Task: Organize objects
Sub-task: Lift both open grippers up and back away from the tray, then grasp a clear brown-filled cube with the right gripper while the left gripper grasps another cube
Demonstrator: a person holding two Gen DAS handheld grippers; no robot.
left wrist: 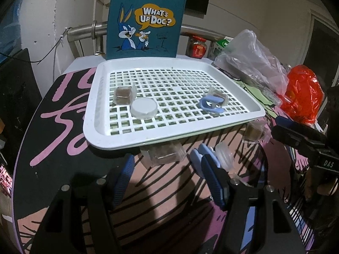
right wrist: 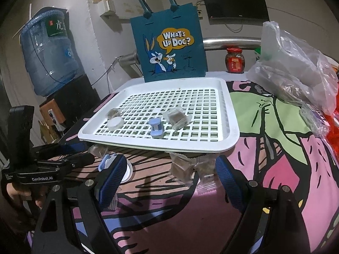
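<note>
A white grid tray (left wrist: 95, 114) (right wrist: 231, 127) holds a wrapped brown cube (left wrist: 122, 94), a white lid (left wrist: 144, 108), a blue clip (left wrist: 211, 104) and a second wrapped cube (right wrist: 175, 117). On the cloth in front of it lie a wrapped cube (left wrist: 163, 155), a blue clip (left wrist: 198, 154), a clear lid (left wrist: 224, 155) and another cube (left wrist: 253, 132). My left gripper (left wrist: 169, 180) is open, the near cube just ahead of its tips. My right gripper (right wrist: 169, 180) is open, with two wrapped cubes (right wrist: 182, 169) lying between its fingers, untouched.
A blue cartoon tote bag (right wrist: 169, 48) stands behind the tray. A clear plastic bag (right wrist: 292, 69), a red bag (left wrist: 303, 91) and a jar (right wrist: 234, 60) crowd the right side. A water bottle (right wrist: 48, 50) stands off the table at the left.
</note>
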